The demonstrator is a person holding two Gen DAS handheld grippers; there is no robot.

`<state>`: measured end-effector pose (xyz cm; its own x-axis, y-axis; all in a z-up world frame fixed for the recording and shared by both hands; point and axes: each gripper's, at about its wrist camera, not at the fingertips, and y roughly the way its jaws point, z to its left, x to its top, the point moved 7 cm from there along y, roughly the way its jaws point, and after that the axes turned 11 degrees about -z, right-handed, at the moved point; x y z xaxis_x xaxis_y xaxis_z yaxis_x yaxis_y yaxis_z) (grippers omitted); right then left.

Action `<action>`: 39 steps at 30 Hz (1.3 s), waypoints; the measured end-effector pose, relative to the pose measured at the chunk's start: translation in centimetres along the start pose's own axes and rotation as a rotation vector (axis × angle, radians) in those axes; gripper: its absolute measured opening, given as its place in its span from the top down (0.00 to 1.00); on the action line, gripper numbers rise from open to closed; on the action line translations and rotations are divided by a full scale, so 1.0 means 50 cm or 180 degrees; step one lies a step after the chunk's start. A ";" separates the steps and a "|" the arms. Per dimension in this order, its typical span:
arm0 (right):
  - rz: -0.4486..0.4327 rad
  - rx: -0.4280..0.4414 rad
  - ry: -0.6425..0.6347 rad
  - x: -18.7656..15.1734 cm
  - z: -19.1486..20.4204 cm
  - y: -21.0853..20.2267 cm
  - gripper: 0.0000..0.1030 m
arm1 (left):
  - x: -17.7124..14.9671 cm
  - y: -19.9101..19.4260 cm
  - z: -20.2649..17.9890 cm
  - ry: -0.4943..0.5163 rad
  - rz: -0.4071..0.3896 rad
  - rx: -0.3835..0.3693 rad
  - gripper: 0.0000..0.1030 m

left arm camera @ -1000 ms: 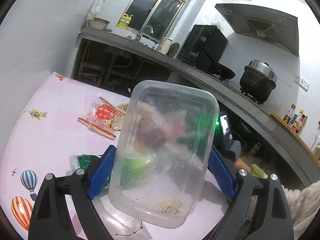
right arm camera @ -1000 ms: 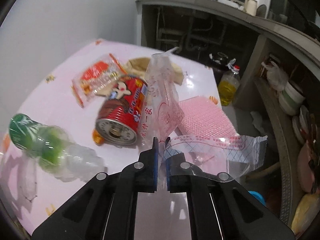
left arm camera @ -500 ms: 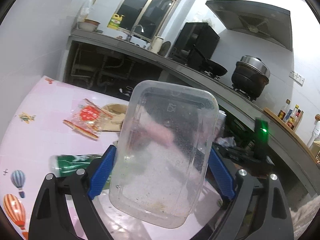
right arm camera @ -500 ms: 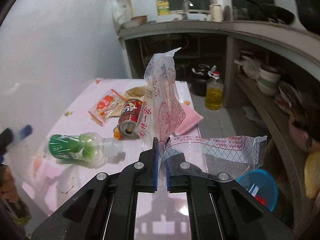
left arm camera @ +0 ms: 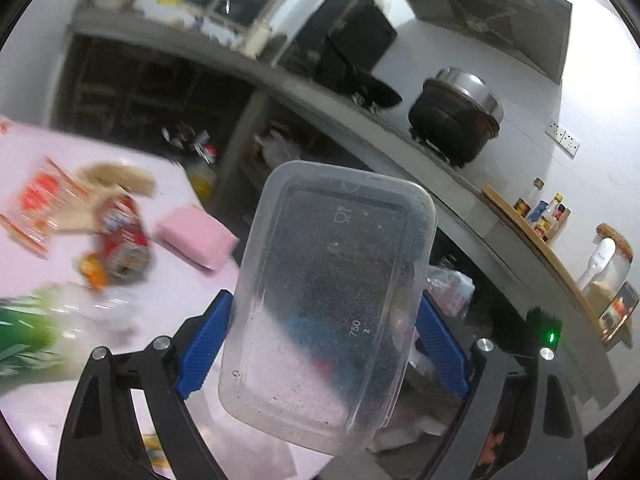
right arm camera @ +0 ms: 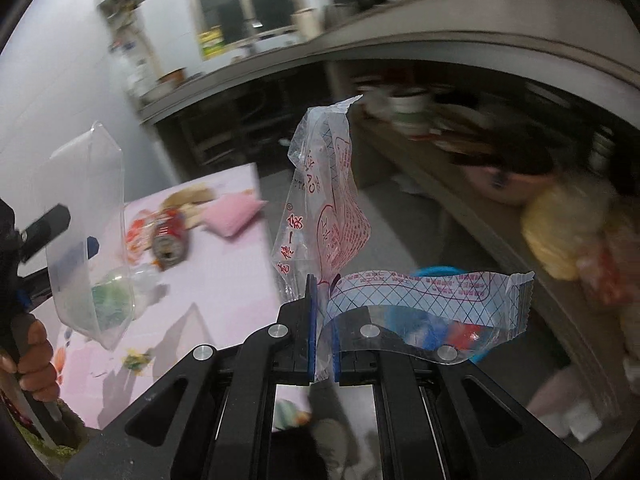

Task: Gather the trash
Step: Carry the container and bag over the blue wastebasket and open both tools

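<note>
Left wrist view: the left gripper (left arm camera: 320,344) grasps a clear plastic food container (left arm camera: 328,304) across its width, blue pads (left arm camera: 206,344) on both long sides, jaws spread wide; the container stands on end, filling the middle of the frame.
Right wrist view: the right gripper (right arm camera: 322,332) is clenched on a thin printed plastic wrapper (right arm camera: 324,204); one flap rises toward 12 o'clock, another trails off toward 3 o'clock.
Container handling: light and empty apart from specks, thin-walled and springy, probably slick. A hard squeeze would likely buckle the walls; the present hold across the sides near one end looks sound.
Wrapper handling: nearly weightless, limp, crinkly film. Any pinch of a fold holds it; it will flutter, not drop straight, when let go.
Still on the pink table (right arm camera: 224,272): a red can (right arm camera: 168,236) on its side at about 10 o'clock from the right gripper, a green-labelled clear bottle (left arm camera: 24,328) at 9 o'clock in the left view, a red snack packet (left arm camera: 40,204), a pink sponge (left arm camera: 196,236).
Likely bin: a blue tub (right arm camera: 436,272) shows through the wrapper at 3 o'clock, on the floor.
Can and bottle: stiff, round, liable to roll; best gripped across the body.
</note>
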<state>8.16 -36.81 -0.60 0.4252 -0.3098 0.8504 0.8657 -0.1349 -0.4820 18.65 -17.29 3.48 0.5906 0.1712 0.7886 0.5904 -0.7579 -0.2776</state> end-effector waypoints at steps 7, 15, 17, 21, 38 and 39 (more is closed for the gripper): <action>0.0162 -0.0384 0.0438 -0.070 -0.124 0.006 0.95 | -0.040 0.138 -0.053 -0.0292 0.0491 -0.0195 0.15; 0.0531 -0.0531 0.1157 -0.156 -0.236 0.071 0.95 | -0.145 0.318 -0.100 -0.0177 0.1337 -0.0011 0.15; 0.0614 -0.0506 0.1328 -0.176 -0.259 0.085 0.95 | -0.178 0.366 -0.106 -0.0165 0.1548 0.0054 0.15; 0.0847 -0.0486 0.1651 -0.226 -0.305 0.136 0.95 | -0.252 0.462 -0.118 -0.0029 0.1967 0.0234 0.15; 0.1184 -0.0803 0.1862 -0.312 -0.414 0.242 0.95 | -0.367 0.738 -0.094 0.0073 0.2292 0.0754 0.09; 0.1197 -0.0812 0.1840 -0.313 -0.415 0.247 0.95 | -0.362 0.730 -0.092 0.0093 0.2282 0.0735 0.09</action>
<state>6.73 -53.14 -24.23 0.4132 -0.8157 0.4049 0.5705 -0.1147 -0.8133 26.99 -50.96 -18.42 0.8606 -0.3335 0.3848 0.1690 -0.5256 -0.8338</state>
